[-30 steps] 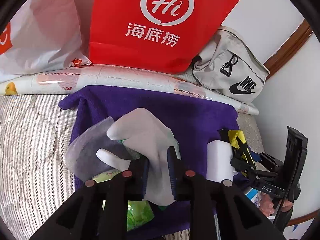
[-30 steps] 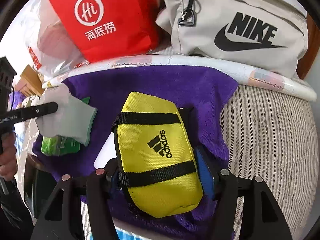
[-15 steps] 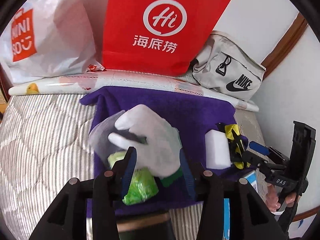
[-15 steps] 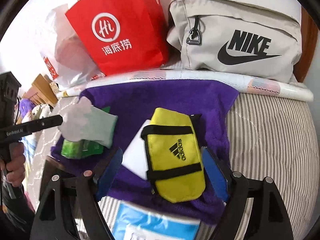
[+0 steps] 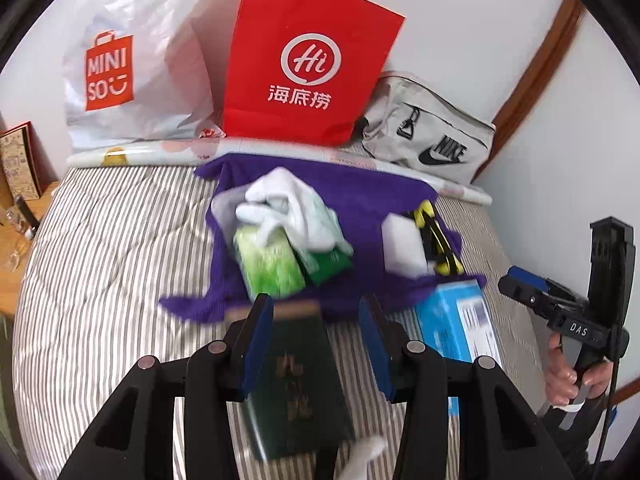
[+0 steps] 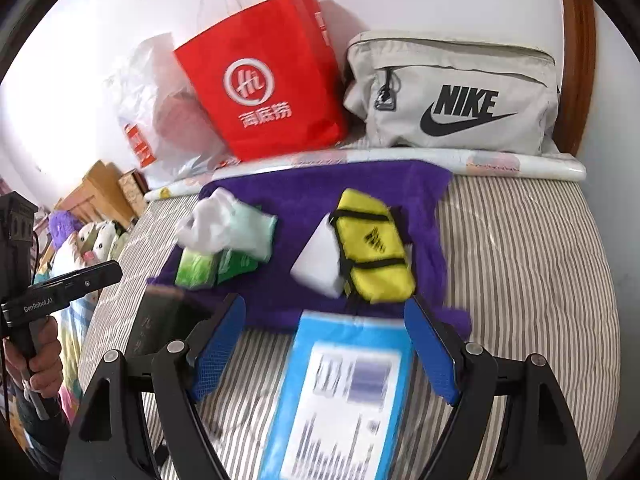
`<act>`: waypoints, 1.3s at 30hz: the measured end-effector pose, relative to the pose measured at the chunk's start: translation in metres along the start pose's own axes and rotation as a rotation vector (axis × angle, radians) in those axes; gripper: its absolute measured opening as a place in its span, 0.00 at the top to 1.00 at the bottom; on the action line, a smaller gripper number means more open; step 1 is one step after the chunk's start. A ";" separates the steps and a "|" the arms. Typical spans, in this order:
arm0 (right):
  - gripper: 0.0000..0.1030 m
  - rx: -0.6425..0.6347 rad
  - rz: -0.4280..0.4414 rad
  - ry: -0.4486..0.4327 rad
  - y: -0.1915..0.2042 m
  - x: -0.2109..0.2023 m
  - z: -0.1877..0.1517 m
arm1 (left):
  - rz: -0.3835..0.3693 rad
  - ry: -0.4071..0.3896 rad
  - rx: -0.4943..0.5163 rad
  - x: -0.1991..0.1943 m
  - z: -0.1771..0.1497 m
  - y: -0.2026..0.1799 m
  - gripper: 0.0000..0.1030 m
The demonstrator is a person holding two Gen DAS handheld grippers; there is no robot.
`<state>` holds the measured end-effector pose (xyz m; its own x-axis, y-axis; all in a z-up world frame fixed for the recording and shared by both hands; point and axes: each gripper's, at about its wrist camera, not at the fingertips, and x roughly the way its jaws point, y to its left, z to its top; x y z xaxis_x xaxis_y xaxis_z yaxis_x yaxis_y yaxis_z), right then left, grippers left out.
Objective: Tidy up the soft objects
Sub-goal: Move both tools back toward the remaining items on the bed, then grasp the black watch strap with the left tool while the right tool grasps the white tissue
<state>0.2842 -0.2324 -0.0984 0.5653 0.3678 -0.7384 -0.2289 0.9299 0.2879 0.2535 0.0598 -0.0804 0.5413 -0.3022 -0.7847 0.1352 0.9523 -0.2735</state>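
Observation:
A purple towel (image 5: 360, 196) (image 6: 312, 192) lies on the striped bed. On it sit a white glove (image 5: 296, 208) (image 6: 224, 224) over green tissue packs (image 5: 268, 264) (image 6: 200, 268), a white sponge block (image 5: 402, 244) (image 6: 316, 264) and a yellow Adidas pouch (image 6: 372, 248) (image 5: 434, 236). My left gripper (image 5: 316, 340) is open and empty, pulled back above a dark green booklet (image 5: 300, 384). My right gripper (image 6: 324, 344) is open and empty above a blue box (image 6: 344, 392).
A red paper bag (image 5: 308, 64), a white Miniso bag (image 5: 128, 68) and a grey Nike bag (image 6: 452, 96) stand at the bed's far edge against the wall. A wooden side table (image 5: 20, 216) is at the left. The blue box also shows in the left wrist view (image 5: 460, 320).
Both grippers let go and drew back from the towel. The left released the white glove, the right released the yellow pouch; both jaws opened wide.

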 end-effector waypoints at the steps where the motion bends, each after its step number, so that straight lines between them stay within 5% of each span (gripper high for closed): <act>1: 0.21 -0.009 -0.002 -0.002 0.004 -0.004 -0.006 | 0.008 0.001 0.004 -0.003 -0.007 -0.002 0.59; 13: 0.21 -0.159 0.013 0.013 0.067 -0.029 -0.092 | 0.049 0.056 -0.024 -0.011 -0.105 0.014 0.59; 20: 0.24 -0.213 0.050 0.075 0.111 -0.003 -0.133 | 0.057 0.049 -0.054 -0.007 -0.128 0.032 0.59; 30: 0.25 -0.233 -0.006 0.153 0.141 0.056 -0.155 | 0.056 0.050 -0.041 -0.009 -0.152 0.052 0.59; 35: 0.46 -0.263 -0.038 0.123 0.147 0.069 -0.163 | 0.067 0.060 -0.067 -0.008 -0.156 0.062 0.59; 39: 0.75 -0.307 -0.032 0.089 0.147 0.063 -0.171 | 0.056 0.065 -0.076 -0.007 -0.157 0.062 0.59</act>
<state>0.1510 -0.0732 -0.2069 0.5077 0.3239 -0.7983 -0.4485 0.8905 0.0761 0.1282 0.1143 -0.1792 0.4905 -0.2528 -0.8340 0.0410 0.9626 -0.2676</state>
